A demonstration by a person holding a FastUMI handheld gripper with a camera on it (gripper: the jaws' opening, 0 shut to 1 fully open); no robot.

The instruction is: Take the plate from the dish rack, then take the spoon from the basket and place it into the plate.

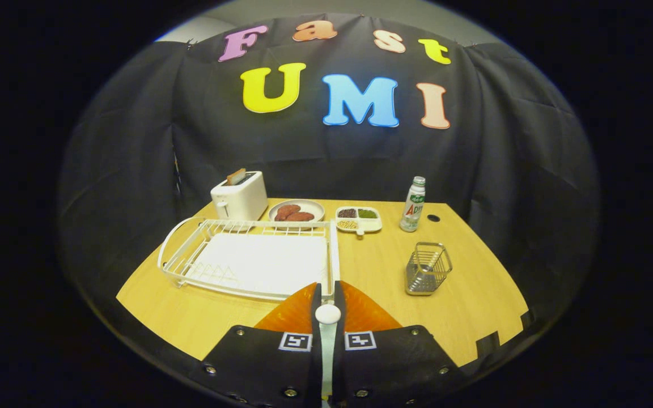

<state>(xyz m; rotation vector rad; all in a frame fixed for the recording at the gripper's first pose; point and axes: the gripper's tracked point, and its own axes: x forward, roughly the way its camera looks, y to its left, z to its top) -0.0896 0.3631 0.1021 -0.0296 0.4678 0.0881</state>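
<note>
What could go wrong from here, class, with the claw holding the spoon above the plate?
1. The claw is shut on the thin white spoon by its narrow handle, so the spoon may twist or slip before release.
2. The round orange plate lies mostly hidden under the claw, so judging the drop is hard; the spoon might bounce out.
3. The plate sits right beside the white wire dish rack, whose corner the claw could knock.

Spoon (327,317) over orange plate (295,314) — fingers clamp it.
</note>
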